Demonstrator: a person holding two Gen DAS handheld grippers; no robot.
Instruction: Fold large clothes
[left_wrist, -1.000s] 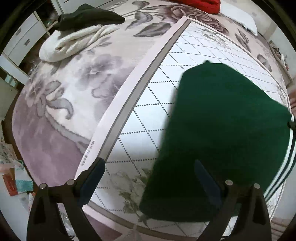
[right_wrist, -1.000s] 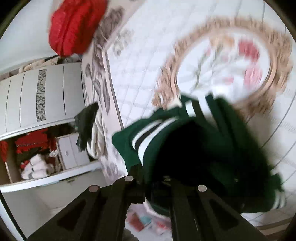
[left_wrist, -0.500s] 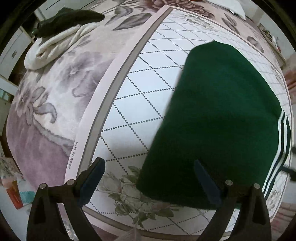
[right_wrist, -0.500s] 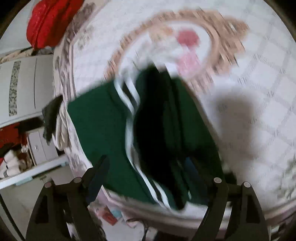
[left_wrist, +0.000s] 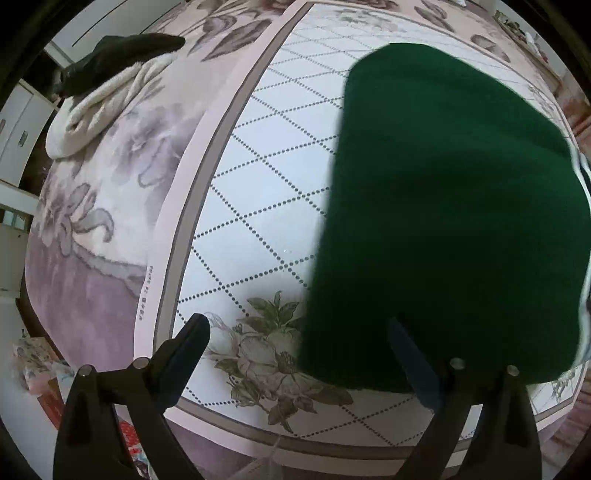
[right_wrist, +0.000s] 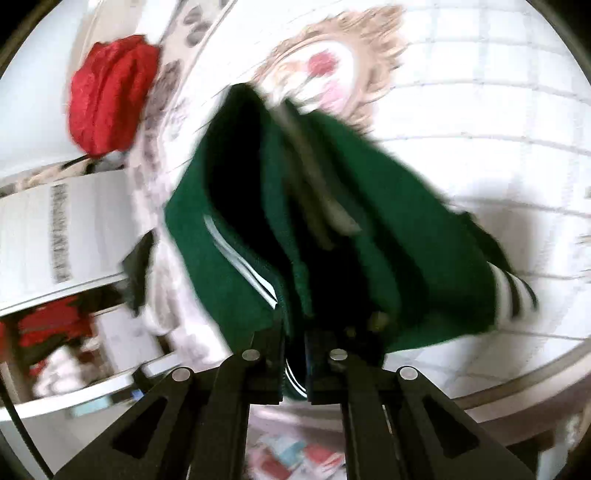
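The dark green knitted garment with white stripes (left_wrist: 454, 206) lies spread on a white bed cover printed with a dotted diamond grid and flowers (left_wrist: 258, 221), its smooth folded body filling the right half of the left wrist view. The left tool (left_wrist: 299, 350) hangs above the near edge of the garment with its 2 blue-padded fingers (left_wrist: 192, 343) set wide apart and nothing between them; one finger is over the flower print, the other over the green cloth. Further off on the pale floral blanket (left_wrist: 110, 184) lies a cream knitted garment (left_wrist: 99, 107) with a black garment (left_wrist: 118, 59) on top of it.

In the right wrist view, which is blurred, the right tool (right_wrist: 295, 354) is clamped narrow on a bunched edge of the same green garment (right_wrist: 388, 221), with white striped trim showing between the pads. The cloth hangs in folds ahead of the tool, a white-and-dark striped cuff (right_wrist: 513, 295) sticking out on the right. Behind it the bed cover shows a round tan and pink flower medallion (right_wrist: 332, 62). A red bundle of cloth (right_wrist: 107, 96) lies at the upper left, near white cupboard fronts (right_wrist: 55, 229)
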